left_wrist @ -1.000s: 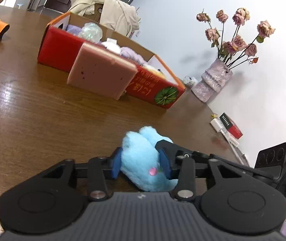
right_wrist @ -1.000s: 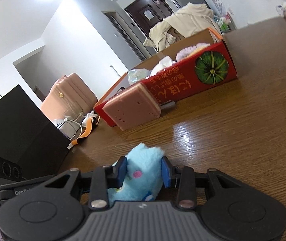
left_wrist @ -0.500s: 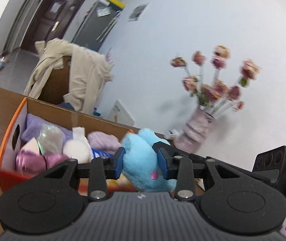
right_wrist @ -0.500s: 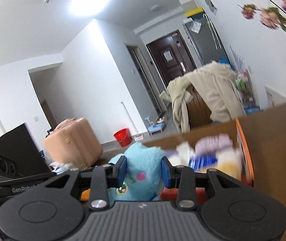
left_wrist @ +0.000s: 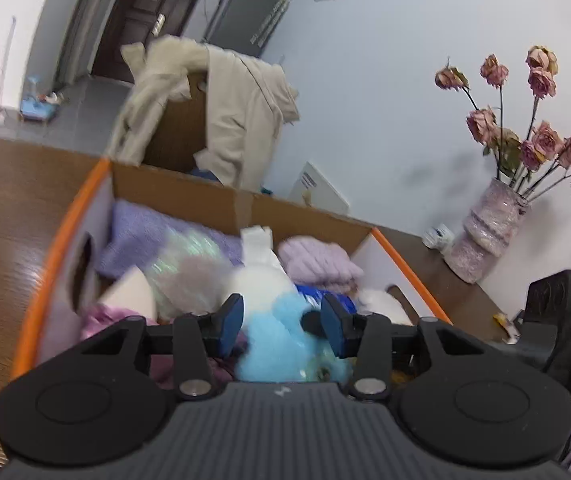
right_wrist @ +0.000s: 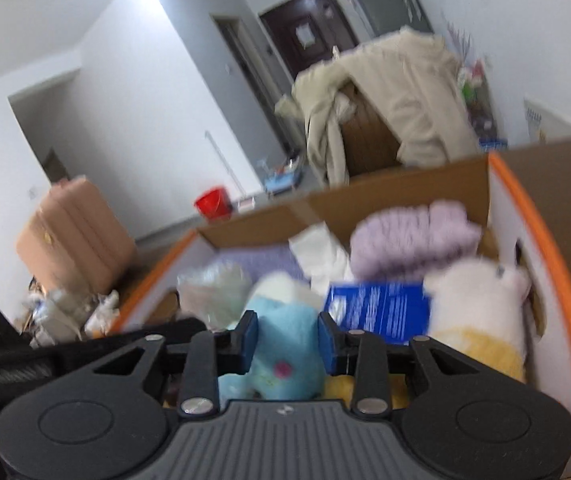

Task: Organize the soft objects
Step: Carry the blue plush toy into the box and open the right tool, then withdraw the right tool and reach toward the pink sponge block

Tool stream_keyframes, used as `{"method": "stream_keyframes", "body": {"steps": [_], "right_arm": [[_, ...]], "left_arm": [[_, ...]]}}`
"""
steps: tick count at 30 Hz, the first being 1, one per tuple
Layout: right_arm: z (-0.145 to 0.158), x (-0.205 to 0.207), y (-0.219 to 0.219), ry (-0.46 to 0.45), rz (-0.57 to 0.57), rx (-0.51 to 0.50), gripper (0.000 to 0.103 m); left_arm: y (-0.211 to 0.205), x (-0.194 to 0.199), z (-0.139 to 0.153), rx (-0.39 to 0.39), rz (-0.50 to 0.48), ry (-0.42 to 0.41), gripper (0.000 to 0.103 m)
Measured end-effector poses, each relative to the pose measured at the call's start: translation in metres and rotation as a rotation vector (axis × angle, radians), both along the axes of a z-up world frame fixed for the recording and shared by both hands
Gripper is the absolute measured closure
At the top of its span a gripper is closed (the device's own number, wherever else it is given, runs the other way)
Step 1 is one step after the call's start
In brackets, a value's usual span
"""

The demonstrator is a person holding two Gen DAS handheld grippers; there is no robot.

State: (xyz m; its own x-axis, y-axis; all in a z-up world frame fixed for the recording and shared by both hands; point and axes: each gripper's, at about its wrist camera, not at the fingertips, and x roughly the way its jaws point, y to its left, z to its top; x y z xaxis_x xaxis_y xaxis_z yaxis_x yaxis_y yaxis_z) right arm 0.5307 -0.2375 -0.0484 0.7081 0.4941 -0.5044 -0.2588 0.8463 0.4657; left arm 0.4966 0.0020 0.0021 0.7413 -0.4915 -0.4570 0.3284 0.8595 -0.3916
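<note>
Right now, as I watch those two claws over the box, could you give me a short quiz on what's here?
1. True or false: the box is empty.
2. What does the right claw hold?
3. The vase holds: A dried pink roses; B sunflowers; C nothing.

Key: 1 false, soft things fill it. 2 the blue plush toy; the jaws have just been closing on it. 3 A.

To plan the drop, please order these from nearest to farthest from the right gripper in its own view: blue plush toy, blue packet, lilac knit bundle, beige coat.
1. blue plush toy, between the right gripper pads.
2. blue packet, just right.
3. lilac knit bundle, box's far right.
4. beige coat, beyond the box.
</note>
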Motion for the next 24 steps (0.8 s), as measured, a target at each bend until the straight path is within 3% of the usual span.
{"method": "stream_keyframes", "body": {"steps": [3,5,10,13,15,20,24], "right_arm": [[0.006,0.000,0.013,-0.007,0.028,-0.087,0.070],[0.015,-0.002,0.012,-0.030,0.029,-0.078,0.070],[0.033,-0.026,-0.003,-0.036,-0.003,-0.117,0.064],[0.048,-0.047,-0.013,-0.051,-0.024,-0.143,0.055],[0.060,-0.069,-0.020,-0.062,-0.044,-0.148,0.044],[0.092,-0.135,-0.033,-0.127,-0.064,-0.174,0.043],[0.106,-0.197,-0.035,-0.173,-0.070,-0.191,0.036]], "left_arm": [[0.003,-0.009,0.019,0.070,0.026,-0.042,0.058],[0.003,-0.016,0.027,0.115,0.055,-0.059,0.056],[0.014,-0.051,0.041,0.132,0.074,-0.084,0.051],[0.018,-0.077,0.047,0.176,0.083,-0.089,0.042],[0.024,-0.100,0.053,0.196,0.097,-0.113,0.042],[0.042,-0.165,0.066,0.201,0.128,-0.157,0.035],[0.051,-0.229,0.065,0.213,0.165,-0.204,0.030]]}}
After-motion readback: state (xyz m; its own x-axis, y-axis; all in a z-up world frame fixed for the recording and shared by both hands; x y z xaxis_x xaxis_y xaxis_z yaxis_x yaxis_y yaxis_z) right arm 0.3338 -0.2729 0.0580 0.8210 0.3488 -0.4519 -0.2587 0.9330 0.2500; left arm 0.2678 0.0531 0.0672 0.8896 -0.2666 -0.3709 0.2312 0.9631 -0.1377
